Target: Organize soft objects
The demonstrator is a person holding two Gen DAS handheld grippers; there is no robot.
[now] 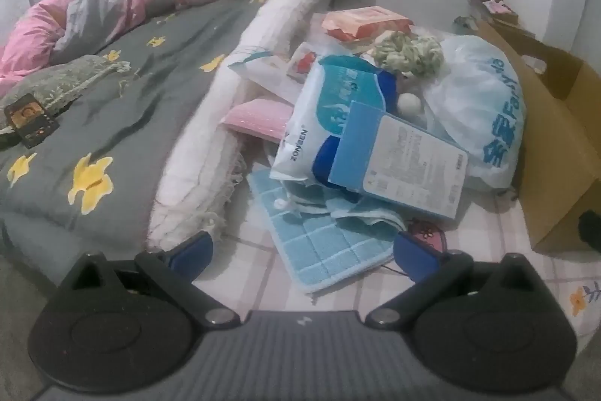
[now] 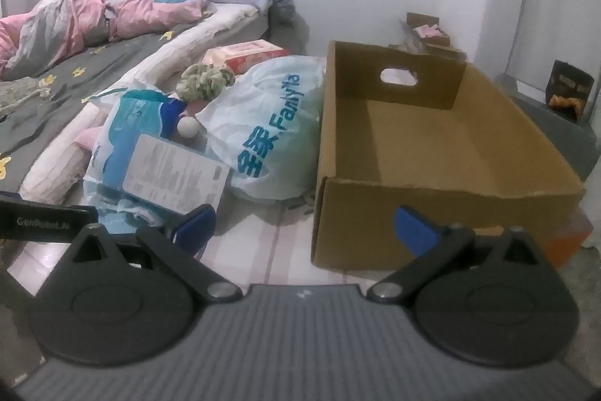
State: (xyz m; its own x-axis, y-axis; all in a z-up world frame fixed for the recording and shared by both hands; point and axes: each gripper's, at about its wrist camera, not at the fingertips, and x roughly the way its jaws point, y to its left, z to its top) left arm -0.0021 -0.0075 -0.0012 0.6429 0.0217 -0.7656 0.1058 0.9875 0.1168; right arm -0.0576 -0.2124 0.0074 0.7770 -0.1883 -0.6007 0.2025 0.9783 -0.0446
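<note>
Left gripper point(image 1: 303, 252) wide open, holding nothing, above blue mat point(image 1: 319, 243); right gripper point(image 2: 305, 228) wide open, holding nothing, near front wall of cardboard box point(image 2: 424, 224); soft pile beside bed point(image 1: 94, 108): wipes pack point(image 1: 330, 123), plastic bag point(image 2: 270, 126) touching box, green yarn bundle point(image 2: 204, 81), white ball point(image 2: 188, 128).
</note>
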